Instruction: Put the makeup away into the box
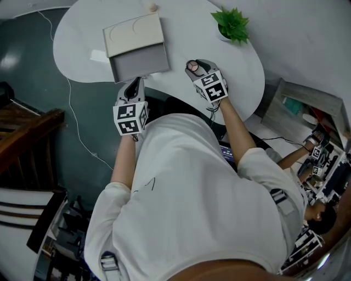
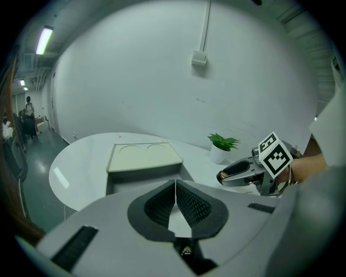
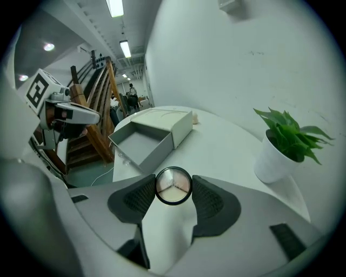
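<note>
Your right tongs (image 3: 173,190) pinch one round makeup compact (image 3: 173,185) at centre frame, its sides hidden in the grip. Your left tongs (image 2: 175,186) are pressed together, empty. One box (image 1: 134,34), drawer (image 1: 141,65) open, sits upper left of centre on the worktop (image 1: 181,33), with one potted plant (image 1: 231,24) upper right. Your body (image 1: 192,192) hides the worktop's near edge.

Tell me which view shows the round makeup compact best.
The right gripper view: the compact sits face-on, pinched between the jaws. The head view shows it small; the left gripper view shows only an edge-on sliver.

White wall (image 2: 135,81), dark teal floor (image 1: 33,77), wooden staircase (image 3: 100,124), ceiling strip lights (image 3: 114,6).
</note>
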A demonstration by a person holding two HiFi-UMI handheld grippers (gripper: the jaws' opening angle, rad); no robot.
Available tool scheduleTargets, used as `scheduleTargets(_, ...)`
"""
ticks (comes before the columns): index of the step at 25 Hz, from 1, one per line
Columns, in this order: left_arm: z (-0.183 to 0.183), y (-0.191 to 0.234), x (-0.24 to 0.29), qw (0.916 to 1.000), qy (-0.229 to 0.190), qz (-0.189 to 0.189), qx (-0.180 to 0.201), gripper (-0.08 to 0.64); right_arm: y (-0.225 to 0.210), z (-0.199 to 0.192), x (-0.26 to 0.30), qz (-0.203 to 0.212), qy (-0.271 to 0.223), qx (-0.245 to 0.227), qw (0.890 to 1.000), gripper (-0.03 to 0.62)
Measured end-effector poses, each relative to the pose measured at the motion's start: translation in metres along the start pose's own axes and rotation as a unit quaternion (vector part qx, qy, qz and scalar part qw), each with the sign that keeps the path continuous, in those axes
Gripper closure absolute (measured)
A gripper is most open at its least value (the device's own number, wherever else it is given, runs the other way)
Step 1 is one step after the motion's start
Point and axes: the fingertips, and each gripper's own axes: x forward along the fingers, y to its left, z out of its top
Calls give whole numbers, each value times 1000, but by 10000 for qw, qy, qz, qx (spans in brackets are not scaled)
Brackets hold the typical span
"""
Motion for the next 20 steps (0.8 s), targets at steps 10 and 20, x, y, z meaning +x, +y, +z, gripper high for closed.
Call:
scheduleTargets(10,3,40,-19,9994,-235,203,-176,535,33,63,-1,275,-469,57,9985,382)
scheduleTargets(20,-12,84,-35,9973,-263,473,-504,535,75,97,22,685,-412,-84,9968,382)
